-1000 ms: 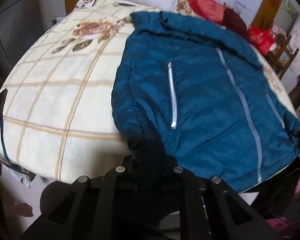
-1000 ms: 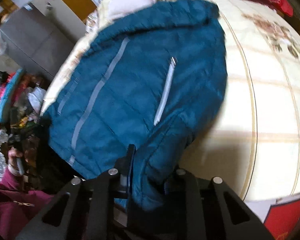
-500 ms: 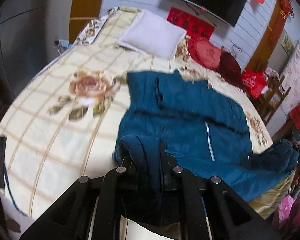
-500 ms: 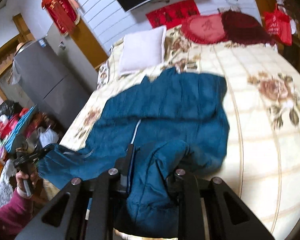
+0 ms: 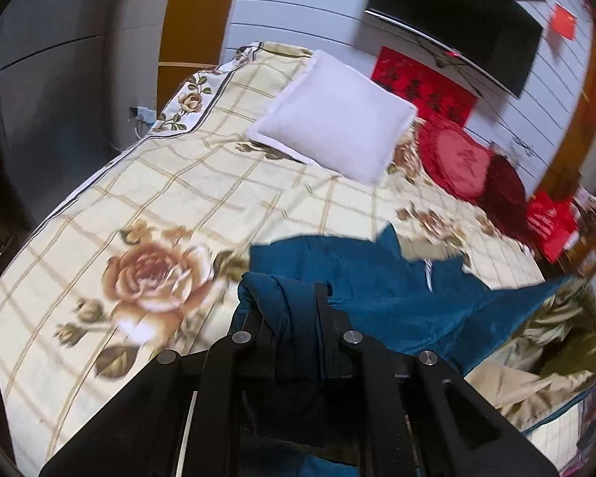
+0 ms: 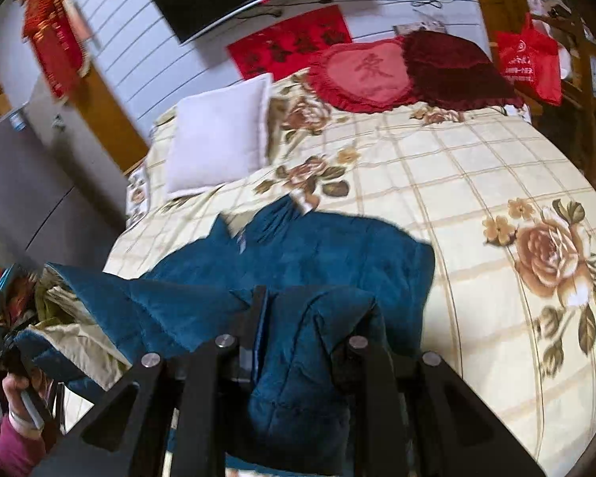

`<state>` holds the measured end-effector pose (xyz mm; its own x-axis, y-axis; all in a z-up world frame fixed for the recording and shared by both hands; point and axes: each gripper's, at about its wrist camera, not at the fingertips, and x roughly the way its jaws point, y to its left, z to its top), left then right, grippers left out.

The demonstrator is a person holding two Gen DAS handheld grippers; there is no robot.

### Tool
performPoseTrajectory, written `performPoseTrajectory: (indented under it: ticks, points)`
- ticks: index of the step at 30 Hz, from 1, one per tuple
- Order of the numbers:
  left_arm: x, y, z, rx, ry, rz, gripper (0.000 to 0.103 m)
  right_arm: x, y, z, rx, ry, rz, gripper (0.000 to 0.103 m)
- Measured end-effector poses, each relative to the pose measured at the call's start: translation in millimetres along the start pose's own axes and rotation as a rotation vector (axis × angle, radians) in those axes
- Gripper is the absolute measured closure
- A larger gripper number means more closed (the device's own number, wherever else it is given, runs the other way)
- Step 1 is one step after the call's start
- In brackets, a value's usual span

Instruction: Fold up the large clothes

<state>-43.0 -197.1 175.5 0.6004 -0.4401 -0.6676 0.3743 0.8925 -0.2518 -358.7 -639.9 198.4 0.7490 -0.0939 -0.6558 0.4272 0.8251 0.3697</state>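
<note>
Jacket (image 5: 377, 278) teal, quilted, bunched on bedspread (image 5: 178, 183) | both grippers' fingers (image 5: 322, 310) (image 6: 258, 310) clamp it

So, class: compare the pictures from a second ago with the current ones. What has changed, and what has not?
Both grippers, left gripper and right gripper, lifted the jacket hem up and toward the pillow, folding it over. Both stay clamped on fabric; the bedspread is unchanged.

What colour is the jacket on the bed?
Dark teal blue jacket; clearest in the right wrist view.
</note>
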Motion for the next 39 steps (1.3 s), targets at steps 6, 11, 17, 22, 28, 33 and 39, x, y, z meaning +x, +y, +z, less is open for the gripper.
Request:
performPoseTrajectory:
  ticks: [6, 11, 17, 22, 28, 33, 39]
  points:
    - [76, -4, 13, -0.028, 0.036, 0.042, 0.079, 70, -25, 24, 0.057, 0.023, -0.041, 0.081]
    - [111, 13, 14, -0.126, 0.074, -0.056, 0.071, 127, -50, 17, 0.152, 0.032, -0.063, 0.081]
    - [77, 31, 25, -0.156, 0.015, -0.126, 0.035, 140, -64, 9, 0.232, 0.002, 0.038, 0.061]
    - [31, 22, 9, -0.089, -0.081, -0.17, 0.033, 127, -50, 17, 0.222, -0.033, 0.055, 0.026]
    - [69, -29, -24, 0.078, 0.071, -0.094, 0.032, 70, -21, 20, 0.169, -0.204, -0.014, 0.022]
    - [100, -45, -37, 0.07, 0.088, -0.035, 0.032, 75, 43, 12, -0.102, -0.119, 0.014, 0.021]
    - [128, -52, -45, 0.089, 0.103, 0.056, 0.032, 159, 136, -27, -0.421, 0.063, 0.013, 0.022]
